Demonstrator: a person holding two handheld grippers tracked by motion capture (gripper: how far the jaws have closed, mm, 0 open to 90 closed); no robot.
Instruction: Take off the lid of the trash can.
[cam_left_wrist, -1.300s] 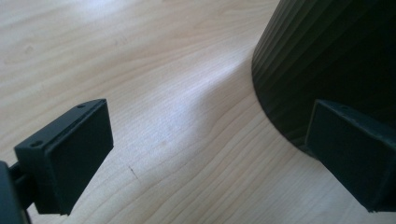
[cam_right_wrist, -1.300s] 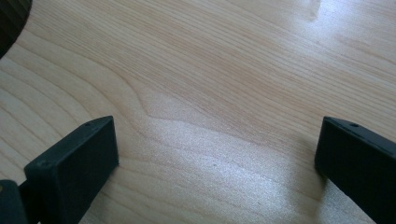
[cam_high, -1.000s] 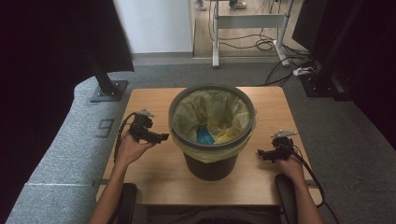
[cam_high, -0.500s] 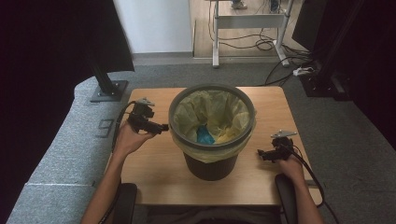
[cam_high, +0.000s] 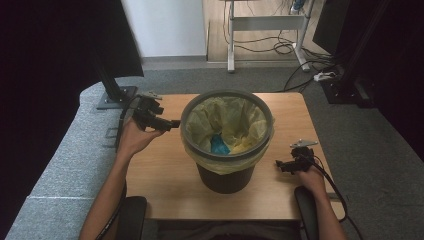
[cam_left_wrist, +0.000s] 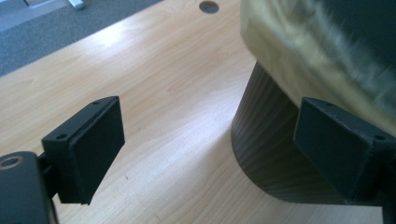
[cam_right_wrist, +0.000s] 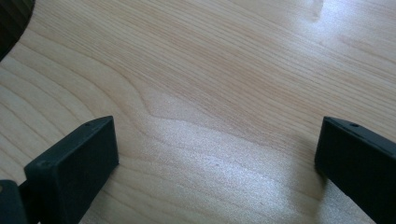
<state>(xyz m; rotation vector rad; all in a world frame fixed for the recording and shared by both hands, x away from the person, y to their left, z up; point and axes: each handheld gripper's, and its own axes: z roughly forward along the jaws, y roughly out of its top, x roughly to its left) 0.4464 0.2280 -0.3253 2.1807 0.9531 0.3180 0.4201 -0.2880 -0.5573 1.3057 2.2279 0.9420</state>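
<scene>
Since the earlier frame my left gripper (cam_high: 170, 123) has risen beside the bin (cam_high: 227, 145) toward its rim, its jaws just closing a little yet wide and empty. My right gripper (cam_high: 281, 164) rests near the desk's (cam_high: 165, 180) right edge, jaws wide, holding nothing. The bin stands mid-desk with a yellow liner (cam_high: 200, 122) folded over the rim. To do this well, I judge I should pinch only the liner's overhang, not the rim. I can read no writing.

In the left gripper view, the bin (cam_left_wrist: 266, 154) is cut off by the frame, its liner (cam_left_wrist: 322, 56) blurred. The blue item (cam_high: 218, 145) inside the bin cannot be identified.
</scene>
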